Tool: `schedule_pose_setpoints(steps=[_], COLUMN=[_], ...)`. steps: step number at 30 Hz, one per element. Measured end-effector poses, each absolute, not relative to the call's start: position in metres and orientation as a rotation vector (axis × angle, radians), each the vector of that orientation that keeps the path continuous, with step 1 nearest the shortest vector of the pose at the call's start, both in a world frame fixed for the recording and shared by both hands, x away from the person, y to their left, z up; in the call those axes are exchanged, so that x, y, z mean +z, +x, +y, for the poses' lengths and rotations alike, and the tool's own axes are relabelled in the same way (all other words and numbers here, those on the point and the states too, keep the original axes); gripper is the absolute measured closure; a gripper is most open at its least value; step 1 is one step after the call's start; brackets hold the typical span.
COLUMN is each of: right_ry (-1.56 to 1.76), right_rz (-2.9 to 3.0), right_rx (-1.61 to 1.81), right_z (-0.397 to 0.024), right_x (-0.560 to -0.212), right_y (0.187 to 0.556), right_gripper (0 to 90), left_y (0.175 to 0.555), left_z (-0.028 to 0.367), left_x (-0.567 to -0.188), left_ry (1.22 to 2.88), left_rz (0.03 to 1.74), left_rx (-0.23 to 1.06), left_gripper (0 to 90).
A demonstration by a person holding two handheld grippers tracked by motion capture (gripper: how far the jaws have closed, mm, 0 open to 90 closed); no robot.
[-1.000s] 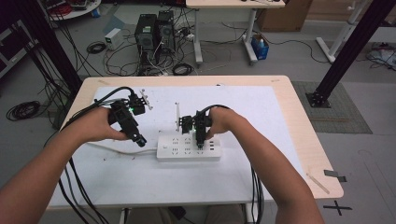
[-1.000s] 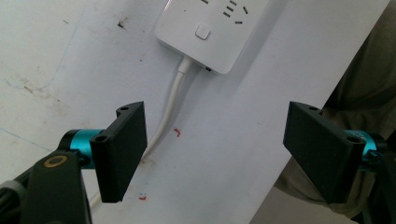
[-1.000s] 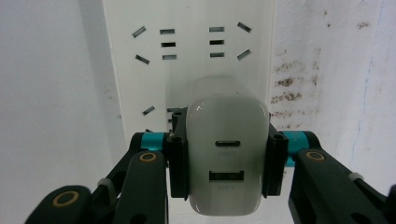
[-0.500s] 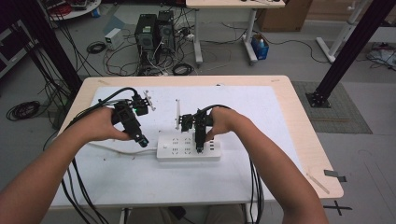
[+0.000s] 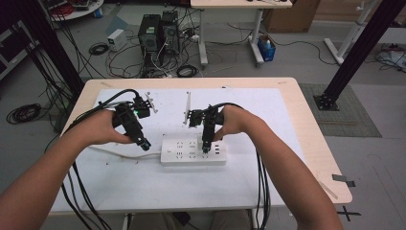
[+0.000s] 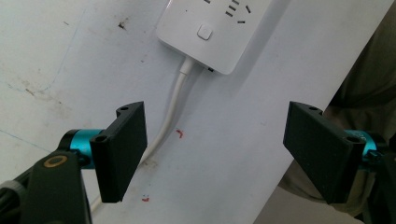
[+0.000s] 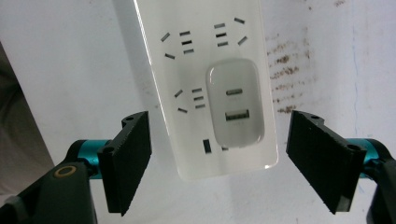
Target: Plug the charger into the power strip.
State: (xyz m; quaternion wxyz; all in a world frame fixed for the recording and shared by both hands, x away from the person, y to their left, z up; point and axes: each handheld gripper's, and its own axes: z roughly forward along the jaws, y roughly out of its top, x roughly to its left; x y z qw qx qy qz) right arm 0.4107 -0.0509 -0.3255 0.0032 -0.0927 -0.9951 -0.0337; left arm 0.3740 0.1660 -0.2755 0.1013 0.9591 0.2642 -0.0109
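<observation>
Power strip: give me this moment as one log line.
power strip: flat on table | charger: plugged in | right tool: jaws just opened, off charger | left tool: open, above cord

A white power strip (image 5: 193, 151) lies flat on the white table cover, near the middle of the table, its long side running left to right. Its top face carries several groups of socket slots and a small square button (image 6: 204, 32) at the left end. From that left end a white cord (image 6: 170, 109) leaves the strip and trails off to the left across the cover. Toward the right end a small white charger (image 7: 235, 103) is plugged into the strip, sitting upright and flush against its face; its flat top shows two ports, an oval one and a rectangular one
</observation>
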Motion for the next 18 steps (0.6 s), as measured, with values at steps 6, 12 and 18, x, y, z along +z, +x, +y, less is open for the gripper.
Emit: schedule_pose_setpoints(steps=[6, 12, 18], right_ry=[-0.408, -0.482, -0.618], right_rz=[-3.107, -3.084, -3.044], right_rx=[-0.163, -0.201, -0.204], right_z=[-0.06, -0.067, -0.077], right_x=[-0.308, -0.293, -0.279], right_y=[0.408, 0.403, 0.401], right_gripper=[21.8, 21.8, 21.8], left_y=[0.374, 0.373, 0.373], left_z=[0.167, 0.167, 0.167], left_x=[-0.273, -0.27, -0.266], left_ry=[2.84, 2.838, 2.839], left_rz=[0.773, 0.79, 0.79], left_rx=[-0.024, -0.014, 0.002], left_gripper=[21.9, 21.9, 21.8])
